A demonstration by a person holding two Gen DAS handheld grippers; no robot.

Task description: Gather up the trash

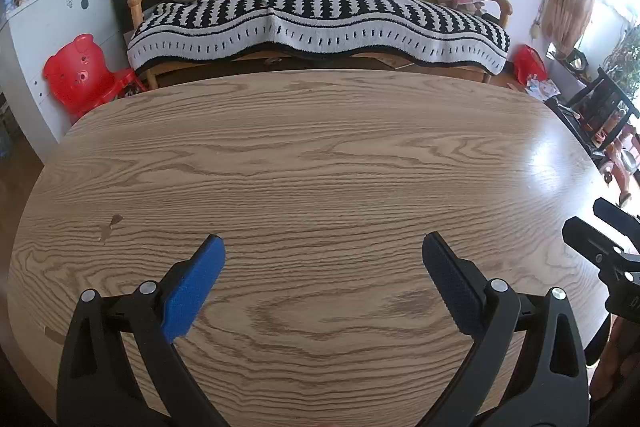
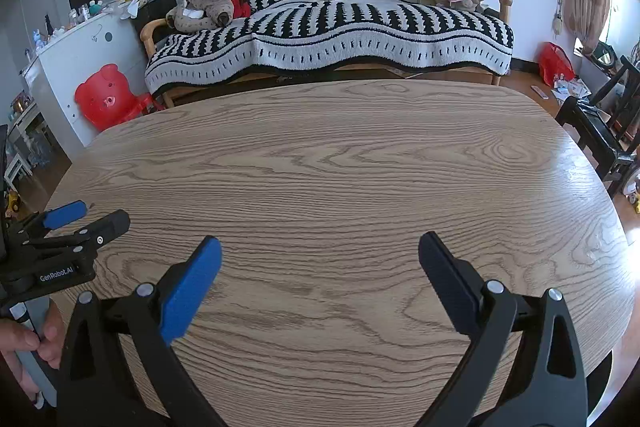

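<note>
My left gripper is open and empty, held low over the wooden table. My right gripper is open and empty too, over the same table. The right gripper shows at the right edge of the left wrist view. The left gripper shows at the left edge of the right wrist view, held in a hand. No trash item shows on the table top in either view. A small dark chip mark is on the table at the left.
A sofa with a black-and-white throw stands beyond the table's far edge. A red bear-shaped chair is at the left, by a white cabinet. A red bag and scattered papers lie on the floor at the right, near a dark chair.
</note>
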